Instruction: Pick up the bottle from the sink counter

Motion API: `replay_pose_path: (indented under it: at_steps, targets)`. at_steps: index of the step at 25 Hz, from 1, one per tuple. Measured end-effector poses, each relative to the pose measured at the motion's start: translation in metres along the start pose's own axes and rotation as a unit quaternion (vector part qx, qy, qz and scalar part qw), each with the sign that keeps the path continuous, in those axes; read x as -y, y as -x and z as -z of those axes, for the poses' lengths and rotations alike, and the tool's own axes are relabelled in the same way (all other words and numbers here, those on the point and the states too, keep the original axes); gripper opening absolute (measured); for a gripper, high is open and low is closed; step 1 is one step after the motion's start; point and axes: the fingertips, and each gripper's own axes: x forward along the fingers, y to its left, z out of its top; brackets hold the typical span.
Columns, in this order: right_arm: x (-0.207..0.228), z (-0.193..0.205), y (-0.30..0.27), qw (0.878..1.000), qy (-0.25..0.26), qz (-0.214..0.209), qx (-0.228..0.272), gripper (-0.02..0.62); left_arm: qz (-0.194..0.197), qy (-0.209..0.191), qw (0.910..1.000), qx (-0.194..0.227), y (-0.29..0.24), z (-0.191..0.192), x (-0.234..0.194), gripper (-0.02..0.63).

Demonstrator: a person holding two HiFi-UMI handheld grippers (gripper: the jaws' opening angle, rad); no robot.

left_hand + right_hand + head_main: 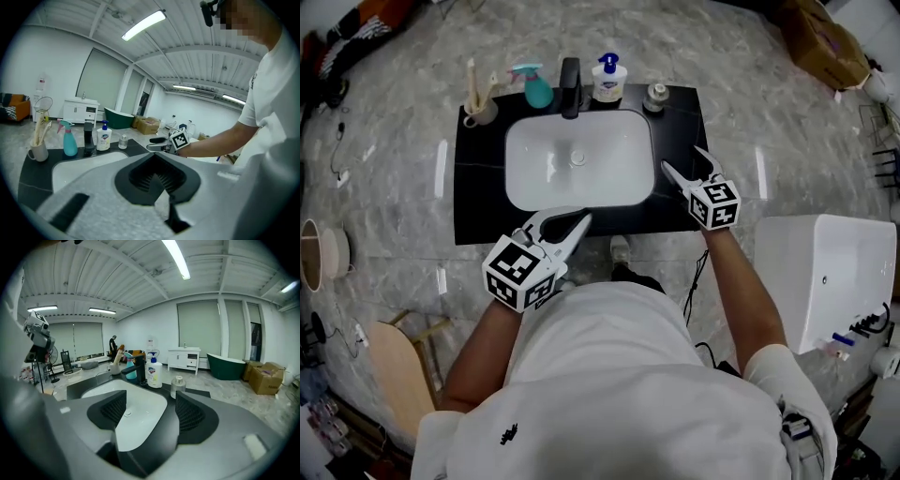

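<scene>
1. My right gripper (681,159) sits over the counter (478,206) at its 3 o'clock side, just beside the sink (525,178). The jaws point toward 11 o'clock.
2. Its jaws stand wide apart and released. In the right gripper view only the white basin shows in the gap between them.
3. The right forearm runs nearly straight from the elbow at 5 o'clock up to the gripper, wrist in line with it.
4. My left gripper (581,221) is at the counter's 6 o'clock edge, over the sink's front rim, aimed toward 2 o'clock.
5. In the left gripper view its jaws look pressed together with nothing between them.
6. The left arm is bent, with the elbow pushed out toward 7 o'clock.
7. The bottles stand upright along the counter's 12 o'clock edge, well apart from both grippers.
8. The pump bottle (609,80) is just right of the faucet (571,84), and the small bottle (656,95) is at 1 o'clock.
9. The spray bottle (534,87) is just left of the faucet.
10. A cup (480,111) with sticks in it stands at 11 o'clock.
11. The small bottle is the nearest one to the right gripper, showing just above its right jaw in the right gripper view.
</scene>
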Motion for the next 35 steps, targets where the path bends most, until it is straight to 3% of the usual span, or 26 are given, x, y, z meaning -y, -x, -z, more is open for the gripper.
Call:
replay_pose_path:
  at_steps: [8,19,35]
  targets:
    - [0.065,0.002,-0.075,0.999,0.018,-0.041,-0.02,0.348,-0.059,0.024,0.998,0.001,-0.041,-0.014,-0.016,0.005]
    - [0.112,0.016,-0.173,0.997,0.012,-0.062,-0.041,0.39,-0.123,0.056,0.9908,-0.004,-0.059,-0.013,-0.037,0.005]
    - [0.128,0.017,-0.246,0.996,0.03,-0.071,-0.043,0.39,-0.154,0.085,0.9842,-0.021,-0.068,-0.004,-0.057,0.005]
